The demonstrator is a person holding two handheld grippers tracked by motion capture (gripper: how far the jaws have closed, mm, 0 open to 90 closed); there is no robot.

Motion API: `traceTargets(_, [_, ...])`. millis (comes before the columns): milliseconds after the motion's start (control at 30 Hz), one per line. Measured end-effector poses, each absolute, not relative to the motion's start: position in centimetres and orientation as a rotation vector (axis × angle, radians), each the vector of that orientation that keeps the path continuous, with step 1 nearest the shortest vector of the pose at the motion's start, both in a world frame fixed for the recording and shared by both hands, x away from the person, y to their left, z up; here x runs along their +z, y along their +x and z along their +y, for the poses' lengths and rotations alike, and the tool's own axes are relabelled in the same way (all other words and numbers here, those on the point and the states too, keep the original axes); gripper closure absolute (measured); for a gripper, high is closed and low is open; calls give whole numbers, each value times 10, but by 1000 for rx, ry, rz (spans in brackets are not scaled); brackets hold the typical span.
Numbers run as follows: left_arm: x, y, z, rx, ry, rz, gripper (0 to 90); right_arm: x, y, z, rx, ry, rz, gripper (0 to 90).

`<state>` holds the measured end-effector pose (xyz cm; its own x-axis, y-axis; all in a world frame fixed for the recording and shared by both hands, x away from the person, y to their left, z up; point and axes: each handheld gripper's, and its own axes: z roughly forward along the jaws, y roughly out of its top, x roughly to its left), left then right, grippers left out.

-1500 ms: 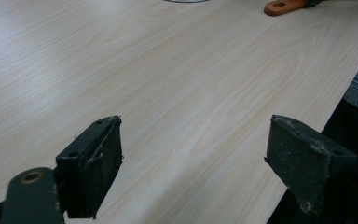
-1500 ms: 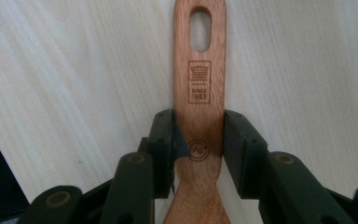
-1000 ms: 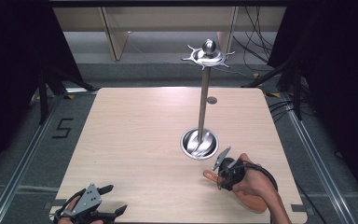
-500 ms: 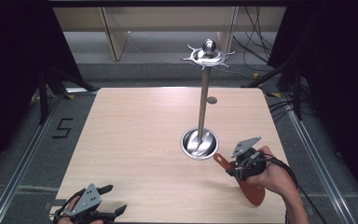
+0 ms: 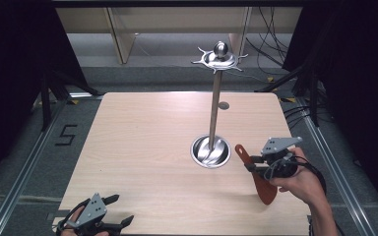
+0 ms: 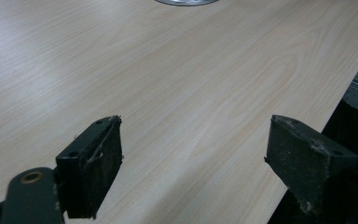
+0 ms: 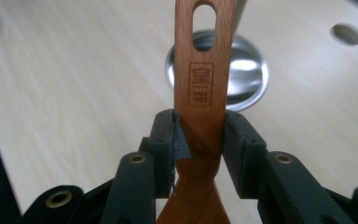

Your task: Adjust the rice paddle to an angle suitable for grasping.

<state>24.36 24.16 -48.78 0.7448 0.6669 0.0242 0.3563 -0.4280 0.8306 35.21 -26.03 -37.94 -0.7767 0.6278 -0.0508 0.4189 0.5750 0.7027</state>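
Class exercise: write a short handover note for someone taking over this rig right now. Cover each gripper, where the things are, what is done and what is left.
Right gripper: shut on the wooden spatula, held off the table near the right edge, hanging slot at the free end.
Left gripper: open, holding nothing, at the near left edge.
Metal stand: mid-table, hooks at its top bare.
Done: spatula picked up.
Left: probably hang it on a hook by its slot.

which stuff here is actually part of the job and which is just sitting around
In the job:
- wooden spatula, clamped by its handle
- right gripper, shut on it
- metal hanging stand, with hooks on top and a round base beside the spatula

Just there:
- left gripper, open and holding nothing
- table
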Motion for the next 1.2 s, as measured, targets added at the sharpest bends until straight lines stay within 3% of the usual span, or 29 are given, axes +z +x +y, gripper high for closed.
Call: traceTargets(1200, [-490, 243, 240, 410, 2015, 818, 178, -328, 362, -251, 1429, 799, 2242, 669])
